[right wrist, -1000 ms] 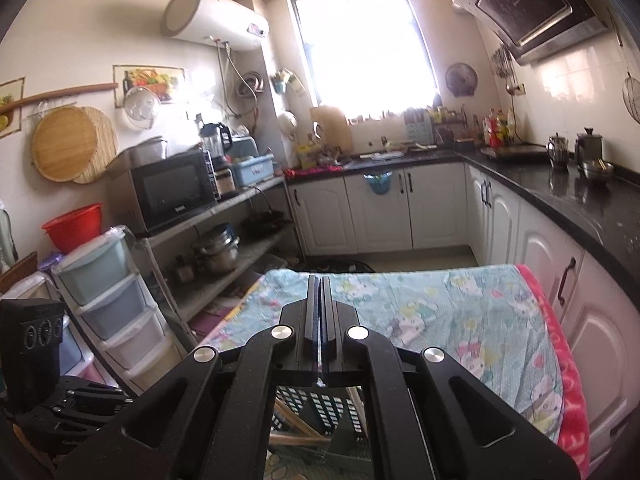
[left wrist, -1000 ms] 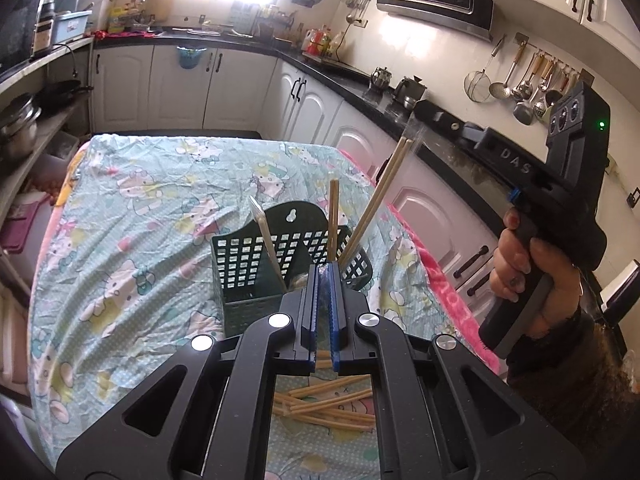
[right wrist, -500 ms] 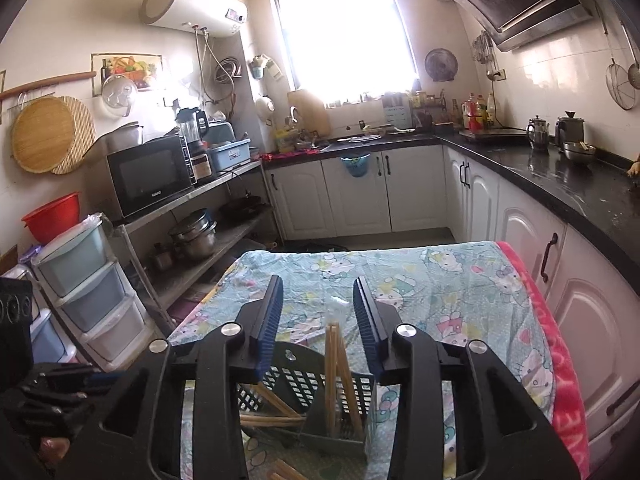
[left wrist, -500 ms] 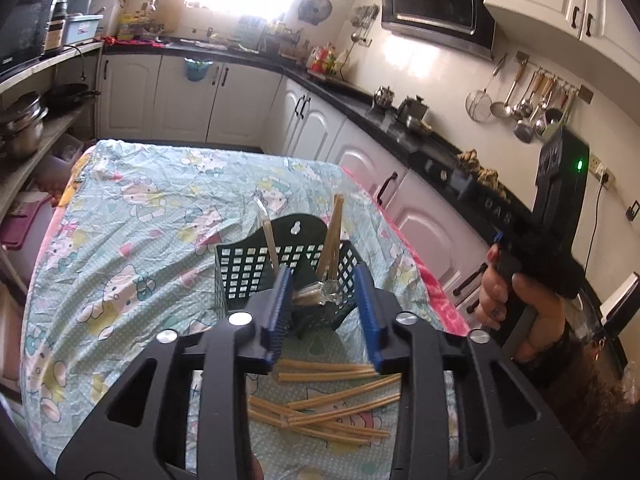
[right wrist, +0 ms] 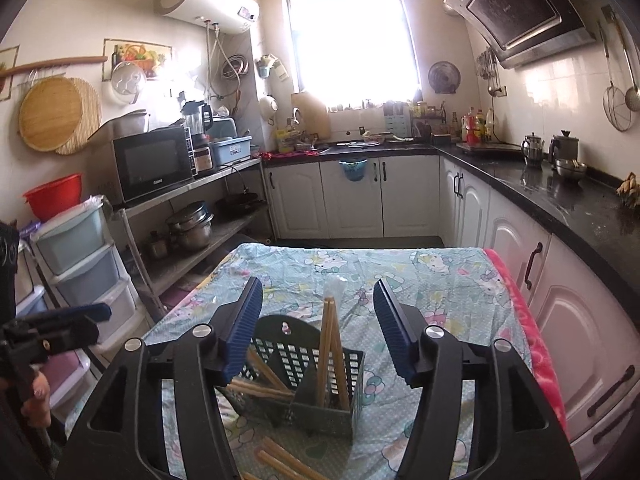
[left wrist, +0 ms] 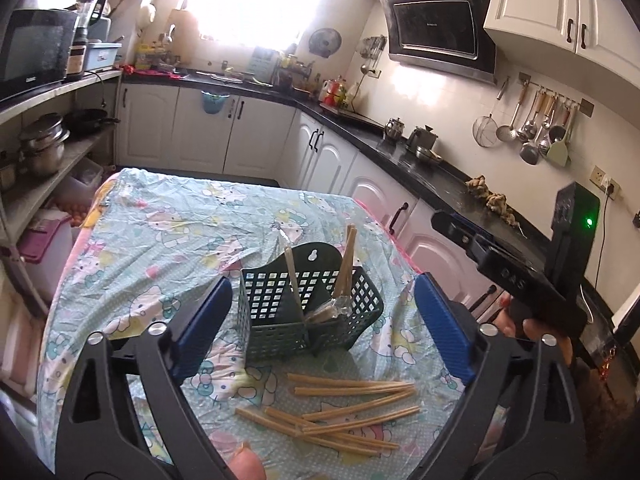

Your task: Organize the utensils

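Two grippers: both are hanging over the table [left wrist: 168, 216], pointing down at the green utensil basket [left wrist: 308, 312].
Left gripper [left wrist: 320, 320]: its fingers have just been opening and are now standing wide, with nothing pressed between them; the basket is only showing through the gap.
Right gripper [right wrist: 318, 328]: its fingers have also just been opening, now about half apart and gripping nothing; the standing chopsticks are rising in the gap without touching the pads.
Standing chopsticks [right wrist: 330, 356]: several are leaning upright in the basket's right compartment, tips up, likely because the divider is propping them.
Left compartment: a few more sticks are lying slantwise in it, seen from the right wrist view.
Loose chopsticks [left wrist: 344, 408]: a scattered, crossing pile is lying flat on the cartoon-print tablecloth [left wrist: 172, 240], just in front of the basket, not yet sorted.
Why both are empty: judging by the open fingers, each is free for the next pick.
In the way: the loose sticks are overlapping, so lifting one may be dragging its neighbours; the basket's front wall is standing between pile and compartments.
Surroundings: the kitchen counter [left wrist: 448, 184] and a hanging ladle rack [left wrist: 536, 124] are staying well clear.
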Tool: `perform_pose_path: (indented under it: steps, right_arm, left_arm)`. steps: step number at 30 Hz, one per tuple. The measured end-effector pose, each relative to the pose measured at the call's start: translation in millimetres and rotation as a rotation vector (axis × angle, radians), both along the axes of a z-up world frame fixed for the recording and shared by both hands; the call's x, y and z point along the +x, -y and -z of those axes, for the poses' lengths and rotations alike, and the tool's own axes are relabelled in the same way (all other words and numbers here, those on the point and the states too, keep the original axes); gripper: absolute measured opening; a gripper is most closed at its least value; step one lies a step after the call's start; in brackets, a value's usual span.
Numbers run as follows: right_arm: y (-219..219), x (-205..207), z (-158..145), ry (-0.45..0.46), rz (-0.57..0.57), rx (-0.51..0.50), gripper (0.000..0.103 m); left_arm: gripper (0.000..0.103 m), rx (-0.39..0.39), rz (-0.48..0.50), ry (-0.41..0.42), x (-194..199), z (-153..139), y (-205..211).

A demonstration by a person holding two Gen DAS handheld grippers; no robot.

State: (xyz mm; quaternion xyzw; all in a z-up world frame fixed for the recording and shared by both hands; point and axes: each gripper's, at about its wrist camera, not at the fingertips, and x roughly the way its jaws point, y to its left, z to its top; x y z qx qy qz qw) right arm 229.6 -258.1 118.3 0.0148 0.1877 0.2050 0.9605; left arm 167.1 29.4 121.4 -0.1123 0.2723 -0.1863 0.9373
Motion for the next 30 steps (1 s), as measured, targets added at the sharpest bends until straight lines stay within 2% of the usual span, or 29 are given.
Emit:
perform_pose_path:
  steps: [3,9,21,30]
  right_arm:
    - [0.4,-10.3,3.2,0.013,-0.004,-0.014,0.062]
    - [-0.3,-27.0,10.8,0.026,-0.017,-0.049,0.065]
    - [-12.1,-52.8,29.0,0.026,-0.066,-0.131,0.065]
    - [-20.6,-67.8,48.6,-0.016,-0.120,-0.171,0.065]
  left_arm:
    - [0.092,0.001,-0.018,0.003,-4.9,3.5,-2.8]
    - [0.092,-0.017,-0.044,-0.011,-9.7,11.7,-11.2]
    - [0.092,-0.034,-0.070,-0.053,-20.9,32.9,-17.7]
    - [0.092,-0.039,-0.080,-0.097,-23.6,51.0,-17.6]
